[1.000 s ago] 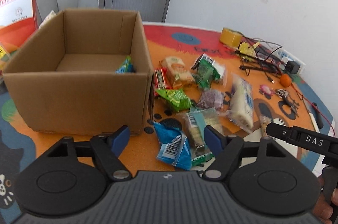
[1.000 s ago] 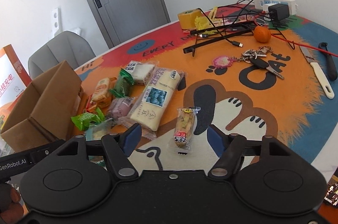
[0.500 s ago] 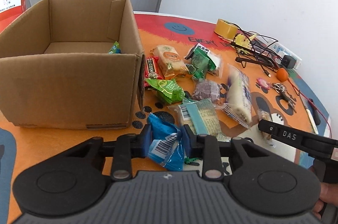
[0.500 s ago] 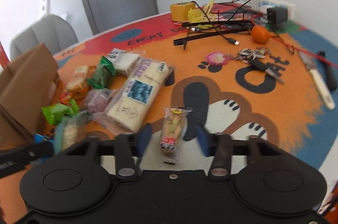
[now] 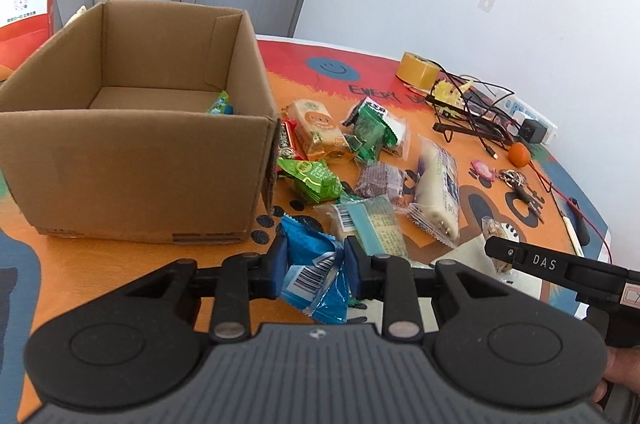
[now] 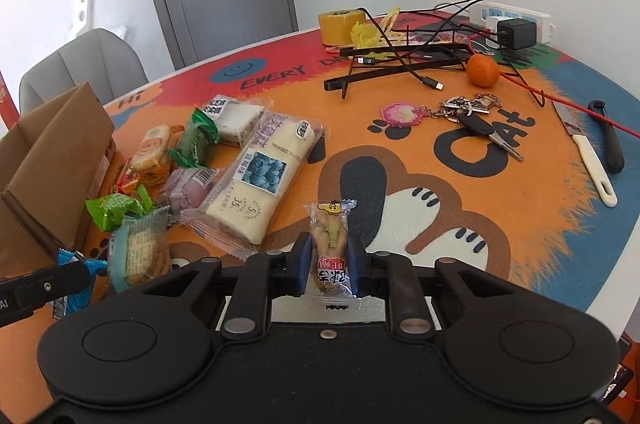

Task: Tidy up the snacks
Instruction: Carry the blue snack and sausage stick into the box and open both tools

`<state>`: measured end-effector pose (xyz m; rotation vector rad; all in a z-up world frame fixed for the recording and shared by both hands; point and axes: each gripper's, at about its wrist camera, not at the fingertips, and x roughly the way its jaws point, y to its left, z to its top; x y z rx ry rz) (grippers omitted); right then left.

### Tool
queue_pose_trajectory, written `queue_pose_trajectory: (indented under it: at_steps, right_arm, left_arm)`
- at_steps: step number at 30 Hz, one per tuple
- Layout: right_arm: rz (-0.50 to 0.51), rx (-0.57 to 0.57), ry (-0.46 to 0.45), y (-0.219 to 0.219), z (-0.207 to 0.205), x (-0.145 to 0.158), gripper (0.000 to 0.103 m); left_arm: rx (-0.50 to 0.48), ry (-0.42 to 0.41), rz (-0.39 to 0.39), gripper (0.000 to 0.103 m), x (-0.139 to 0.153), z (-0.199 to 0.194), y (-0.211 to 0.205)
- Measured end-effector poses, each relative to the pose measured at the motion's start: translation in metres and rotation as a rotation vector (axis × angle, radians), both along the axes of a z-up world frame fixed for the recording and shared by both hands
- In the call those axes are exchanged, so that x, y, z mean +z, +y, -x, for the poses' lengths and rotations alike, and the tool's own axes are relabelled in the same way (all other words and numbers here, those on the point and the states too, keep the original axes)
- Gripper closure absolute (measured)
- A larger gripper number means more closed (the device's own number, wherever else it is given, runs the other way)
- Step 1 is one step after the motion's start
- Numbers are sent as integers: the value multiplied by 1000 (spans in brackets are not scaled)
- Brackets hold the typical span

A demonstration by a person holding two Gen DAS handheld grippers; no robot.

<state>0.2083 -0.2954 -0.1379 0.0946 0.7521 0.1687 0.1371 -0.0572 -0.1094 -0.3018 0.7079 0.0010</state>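
Left gripper (image 5: 315,266) clamps a blue snack packet (image 5: 314,274) at bottom center, cardboard box (image 5: 132,159) at upper left. Right gripper (image 6: 329,264) pinches a clear-wrapped snack bar (image 6: 330,248) at bottom center; other snacks (image 6: 256,171) lie left of center.

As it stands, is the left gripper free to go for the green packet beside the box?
Probably not yet. The left gripper is shut on the blue packet, so its jaws are occupied. The green packet itself lies uncovered on the table just beyond, beside the box.
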Motion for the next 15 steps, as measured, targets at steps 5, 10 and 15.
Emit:
queue_pose_trajectory:
  at_steps: [5, 10, 15]
  right_arm:
    - [-11, -3, -7, 2, -4, 0, 46]
    - [-10, 14, 7, 8, -13, -4, 46]
    - [72, 55, -5, 20, -10, -11, 70]
  left_arm:
    - [17, -2, -2, 74, 2, 2, 4]
    - [25, 1, -1, 74, 2, 1, 5]
    - [25, 3, 4, 74, 2, 2, 5]
